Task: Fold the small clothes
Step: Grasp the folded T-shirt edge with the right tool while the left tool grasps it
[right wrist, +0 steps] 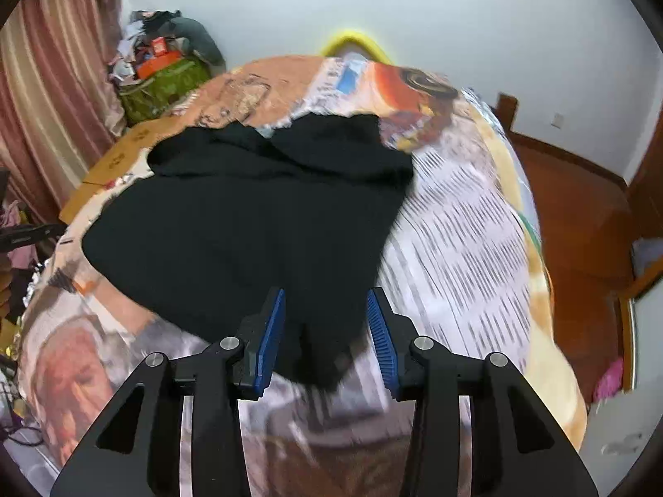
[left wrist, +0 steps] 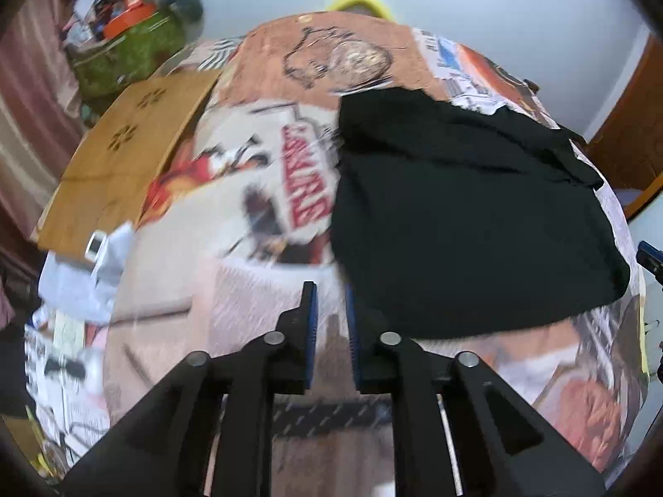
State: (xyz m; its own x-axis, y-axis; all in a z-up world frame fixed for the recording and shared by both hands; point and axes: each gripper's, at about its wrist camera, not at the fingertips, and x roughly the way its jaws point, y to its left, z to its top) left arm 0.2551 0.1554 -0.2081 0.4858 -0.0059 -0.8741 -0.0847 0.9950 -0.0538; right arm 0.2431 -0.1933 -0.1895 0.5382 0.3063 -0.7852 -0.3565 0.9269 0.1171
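Two grippers: both hovered low over the printed bedspread [right wrist: 464, 227], fingers aimed forward across the bed.
Left gripper [left wrist: 331, 331]: blue pads stood a narrow gap apart, nothing between them, just beside the garment's near left edge.
Right gripper [right wrist: 326, 335]: jaws spread wide, straddling the garment's near hem.
Black garment [right wrist: 257, 223]: lay spread flat on the bedspread.

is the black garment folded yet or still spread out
Mostly spread: the black garment lies wide across the printed bedcover, only its far edge rumpled.
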